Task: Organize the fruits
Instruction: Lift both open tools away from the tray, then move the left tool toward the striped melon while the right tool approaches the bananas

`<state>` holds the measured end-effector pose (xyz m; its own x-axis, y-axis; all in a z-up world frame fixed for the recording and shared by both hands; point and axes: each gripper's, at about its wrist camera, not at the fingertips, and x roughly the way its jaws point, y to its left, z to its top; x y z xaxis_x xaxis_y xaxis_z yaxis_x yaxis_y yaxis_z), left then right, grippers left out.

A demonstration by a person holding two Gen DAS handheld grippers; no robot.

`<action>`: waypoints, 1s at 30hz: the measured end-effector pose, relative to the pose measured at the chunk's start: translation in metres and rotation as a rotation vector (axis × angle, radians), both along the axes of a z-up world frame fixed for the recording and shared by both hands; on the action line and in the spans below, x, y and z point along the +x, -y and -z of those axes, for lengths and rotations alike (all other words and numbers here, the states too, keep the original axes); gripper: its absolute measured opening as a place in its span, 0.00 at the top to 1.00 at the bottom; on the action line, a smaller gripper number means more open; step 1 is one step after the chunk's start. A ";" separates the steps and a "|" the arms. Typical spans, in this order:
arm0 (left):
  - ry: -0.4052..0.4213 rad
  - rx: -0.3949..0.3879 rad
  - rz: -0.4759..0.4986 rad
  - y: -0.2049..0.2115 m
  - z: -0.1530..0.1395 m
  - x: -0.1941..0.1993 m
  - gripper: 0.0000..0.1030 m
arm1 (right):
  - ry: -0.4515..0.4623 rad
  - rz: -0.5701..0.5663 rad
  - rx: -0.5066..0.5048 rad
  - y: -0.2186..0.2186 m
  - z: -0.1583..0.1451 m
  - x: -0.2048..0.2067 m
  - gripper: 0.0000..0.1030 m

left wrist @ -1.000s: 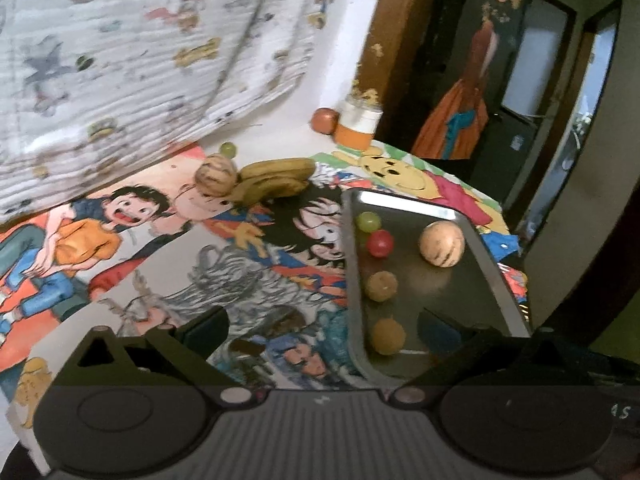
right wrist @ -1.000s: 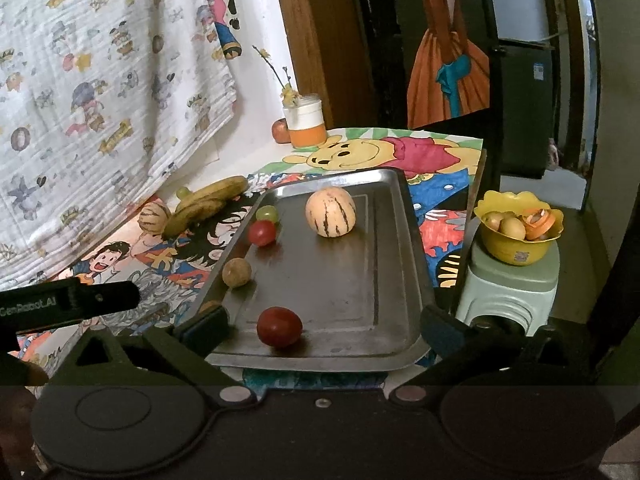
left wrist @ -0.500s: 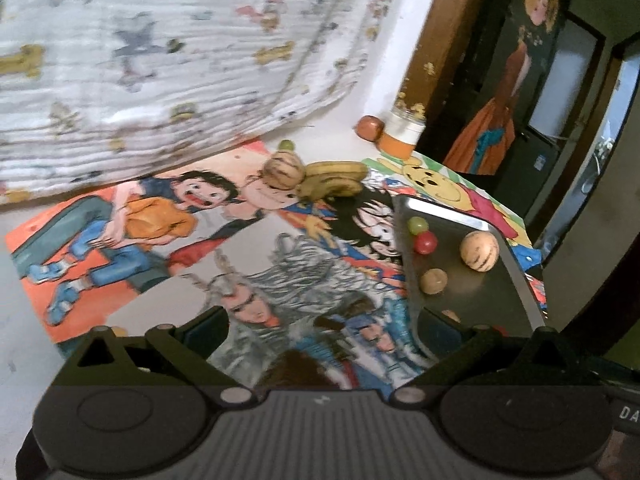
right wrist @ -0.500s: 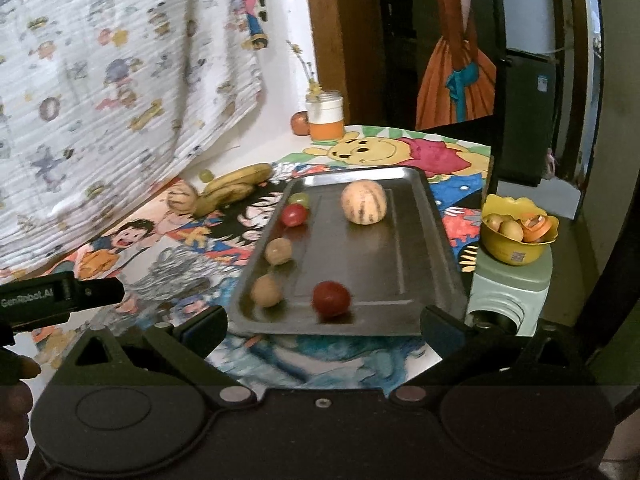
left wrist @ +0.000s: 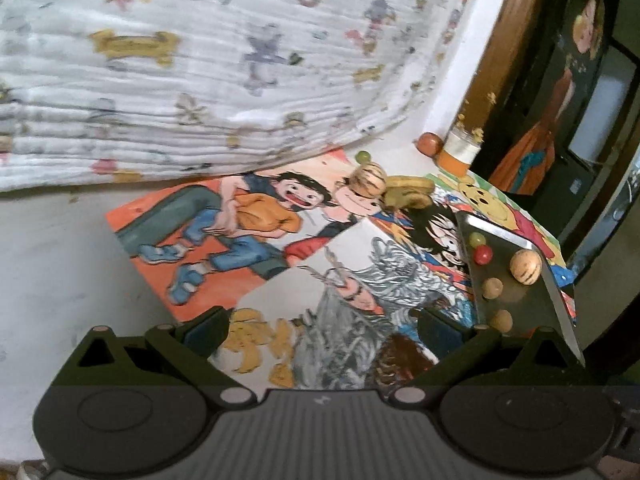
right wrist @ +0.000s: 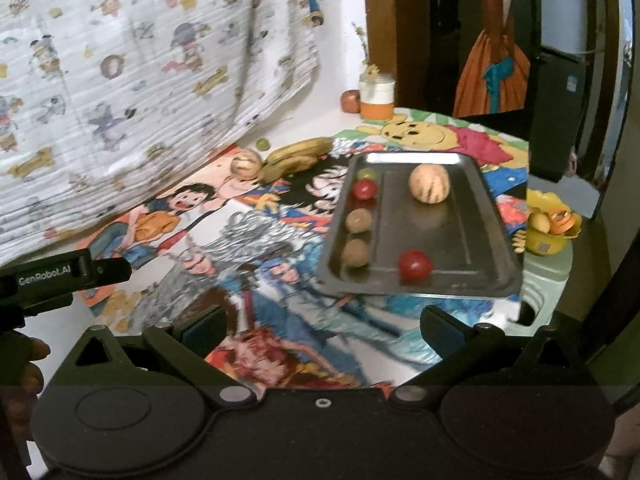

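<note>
Presently, my left gripper (left wrist: 322, 326) hangs above the cartoon-printed cloth (left wrist: 256, 236) with its jaws spread wide and nothing between them. My right gripper (right wrist: 324, 326) is likewise spread and empty, held above the near end of the same cloth, short of the metal tray (right wrist: 464, 240). In the right view the tray holds six fruits: a green grape (right wrist: 366, 173) at the far left corner, a small red fruit (right wrist: 365, 189) touching it, two brown round fruits (right wrist: 358, 220) in line down the left side, a striped melon (right wrist: 429, 183) near the far end, and a red tomato (right wrist: 415, 265) near the front rim. Off the tray, a bunch of bananas (right wrist: 298, 156) lies on the cloth, with a second small striped melon (right wrist: 245, 164) just beside it on the left and a loose green grape (right wrist: 262, 143) behind on the white table (right wrist: 320, 124). A reddish fruit (right wrist: 350, 101) sits against an orange-and-white jar (right wrist: 376, 100) at the back. A yellow bowl (right wrist: 550, 236) with items inside stands on a stool to the right of the table. The left gripper's body shows at the left edge of the right view.
</note>
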<state>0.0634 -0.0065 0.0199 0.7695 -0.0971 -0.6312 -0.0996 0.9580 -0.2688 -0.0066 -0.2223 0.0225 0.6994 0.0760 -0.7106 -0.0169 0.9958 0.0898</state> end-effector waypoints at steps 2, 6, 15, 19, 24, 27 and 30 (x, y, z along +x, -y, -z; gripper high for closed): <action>-0.008 0.005 -0.003 -0.007 -0.001 -0.003 0.00 | -0.007 -0.006 0.011 -0.006 0.000 0.000 0.01; -0.029 0.037 -0.010 -0.020 -0.003 -0.005 0.00 | -0.019 -0.025 0.012 -0.016 -0.001 0.002 0.01; -0.078 0.061 -0.053 -0.046 -0.002 0.002 0.00 | 0.039 -0.090 -0.021 -0.027 -0.020 0.019 0.01; -0.085 0.062 -0.070 -0.050 0.000 0.005 0.00 | 0.079 -0.156 -0.044 -0.037 -0.031 0.035 0.01; -0.087 0.082 -0.091 -0.053 -0.001 0.016 0.00 | 0.129 -0.253 -0.091 -0.046 -0.044 0.057 0.01; -0.085 0.100 -0.104 -0.055 -0.003 0.024 0.00 | 0.173 -0.310 -0.110 -0.045 -0.060 0.074 0.01; -0.068 0.126 -0.120 -0.056 -0.009 0.034 0.00 | 0.235 -0.354 -0.130 -0.040 -0.082 0.091 0.01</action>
<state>0.0970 0.0493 0.0287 0.7262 0.0757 -0.6833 -0.2288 0.9639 -0.1363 0.0845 -0.1823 0.1047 0.7902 0.2601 -0.5549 -0.3636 0.9279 -0.0829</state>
